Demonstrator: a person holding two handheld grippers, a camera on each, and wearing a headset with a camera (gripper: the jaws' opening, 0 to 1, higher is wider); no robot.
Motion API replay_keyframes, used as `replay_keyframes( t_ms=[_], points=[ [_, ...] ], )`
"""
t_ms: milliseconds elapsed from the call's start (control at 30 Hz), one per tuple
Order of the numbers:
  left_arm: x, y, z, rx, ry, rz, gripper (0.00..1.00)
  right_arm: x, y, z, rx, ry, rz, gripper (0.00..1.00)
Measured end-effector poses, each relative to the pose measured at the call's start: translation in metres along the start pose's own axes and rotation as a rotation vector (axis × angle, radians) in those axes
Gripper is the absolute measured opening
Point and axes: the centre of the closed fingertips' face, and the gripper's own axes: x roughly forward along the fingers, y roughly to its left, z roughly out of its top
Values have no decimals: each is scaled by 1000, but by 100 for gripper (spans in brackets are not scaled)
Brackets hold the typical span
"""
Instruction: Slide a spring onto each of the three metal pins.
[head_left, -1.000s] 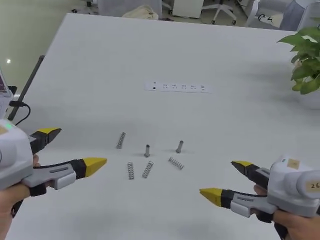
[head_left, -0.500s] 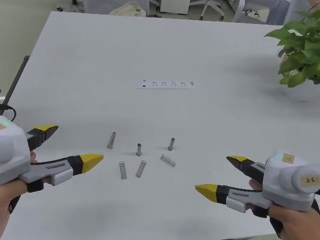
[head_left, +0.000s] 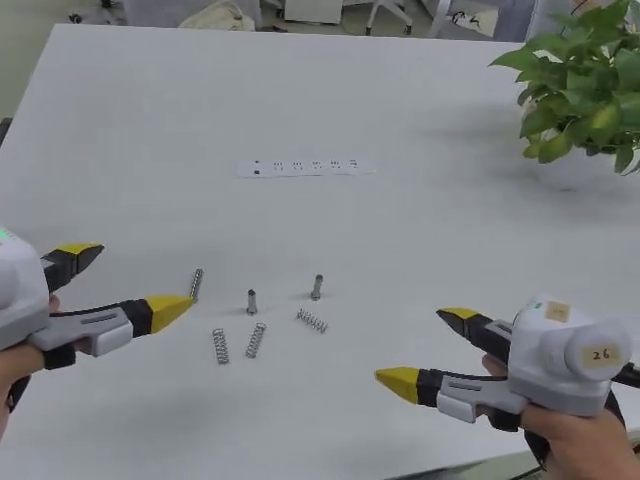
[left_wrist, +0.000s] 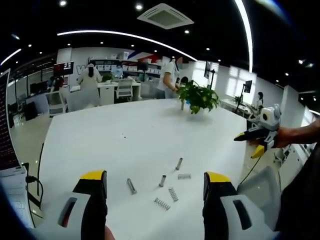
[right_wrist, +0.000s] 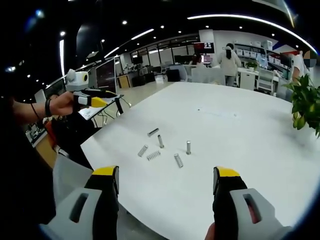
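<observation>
left tongs (head_left: 125, 280) gaping, right tongs (head_left: 430, 348) gaping too | springs (head_left: 256, 339) loose on surface (head_left: 400, 150), lower centre, just below pins (head_left: 251, 300) | left tongs nearer, springs off to their right

A white table (head_left: 450, 250) with a leafy plant (head_left: 585, 85) stands in an office under ceiling strip lights (left_wrist: 100, 32).

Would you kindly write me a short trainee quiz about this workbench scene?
1. How many loose coiled metal springs lie on the white table?
2. True or false: all three short metal pins stand upright.
3. The yellow-tipped left claw and right claw are: A open; B shut on springs; C shut, empty.
Key: 1 three; 2 false, one lies flat; 3 A.
</observation>
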Motion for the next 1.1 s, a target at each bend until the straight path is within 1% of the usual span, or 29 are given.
replay_keyframes(
  t_ms=[200,267,367,433,533,667,733,900,1033,1100],
  points=[
    [15,3,-2,5,12,-15,75,-4,-2,-1,2,3,-9,76],
    [20,7,-4,8,18,-19,75,-4,-4,-1,1,4,-12,76],
    [27,7,-7,14,26,-36,75,-5,-5,-1,1,4,-16,76],
    [33,8,-12,22,45,-47,75,-5,-5,0,2,3,-16,76],
    [41,10,-15,34,62,-55,75,-5,-6,0,-1,7,-16,77],
    [53,18,-18,27,69,-58,73,-5,-7,1,-5,10,-18,77],
    [59,21,-21,24,80,-59,73,-5,-7,2,-4,10,-18,77],
    [75,30,-25,3,90,-61,72,-5,-11,3,-5,12,-25,77],
    [88,38,-32,-19,103,-57,70,-4,-12,2,-5,15,-27,76],
    [96,44,-37,-19,111,-41,69,-4,-12,1,-4,18,-27,77]
  ],
)
